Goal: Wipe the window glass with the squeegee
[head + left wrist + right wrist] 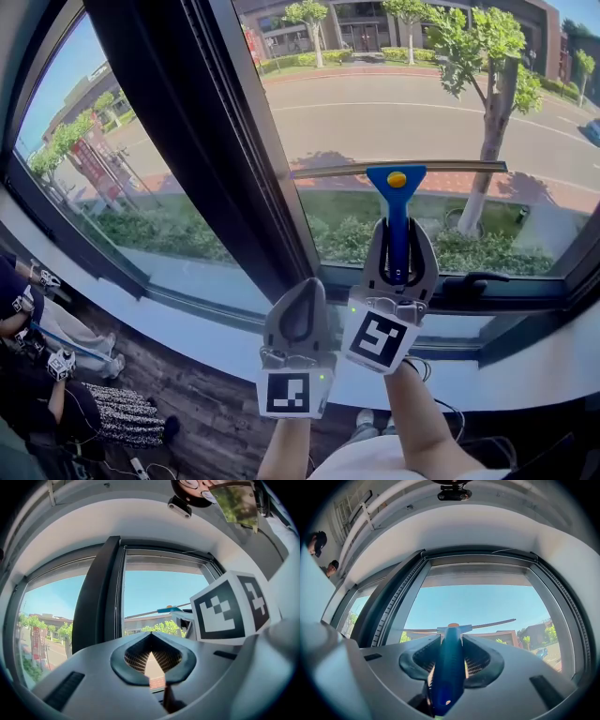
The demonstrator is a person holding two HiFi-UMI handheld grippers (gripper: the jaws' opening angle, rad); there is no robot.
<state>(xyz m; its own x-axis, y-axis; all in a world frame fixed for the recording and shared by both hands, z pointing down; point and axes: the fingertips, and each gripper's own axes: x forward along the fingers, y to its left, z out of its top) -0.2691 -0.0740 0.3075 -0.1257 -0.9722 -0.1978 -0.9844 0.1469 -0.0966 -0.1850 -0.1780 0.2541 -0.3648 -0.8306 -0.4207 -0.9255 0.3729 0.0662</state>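
Blue-handled squeegee with an orange dot (pixel 397 192) held up against the window glass (pixel 394 103).
The right gripper view shows the right gripper (pixel 449 641) clamped on the handle. The left gripper view shows the left gripper (pixel 151 638) closed with its tips touching and nothing between them. Only the head view shows the dark window post (pixel 187 141), the white sill (pixel 525 375) and seated people (pixel 42 375) at lower left. The handle points upward, and the long blade lies level across the pane.

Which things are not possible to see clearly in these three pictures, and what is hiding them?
- Head view: the squeegee handle's lower end, hidden inside the right gripper.
- All views: whether its blade touches the window glass; no side angle.
- Left gripper view: the blade's right end, behind the right gripper's marker cube.
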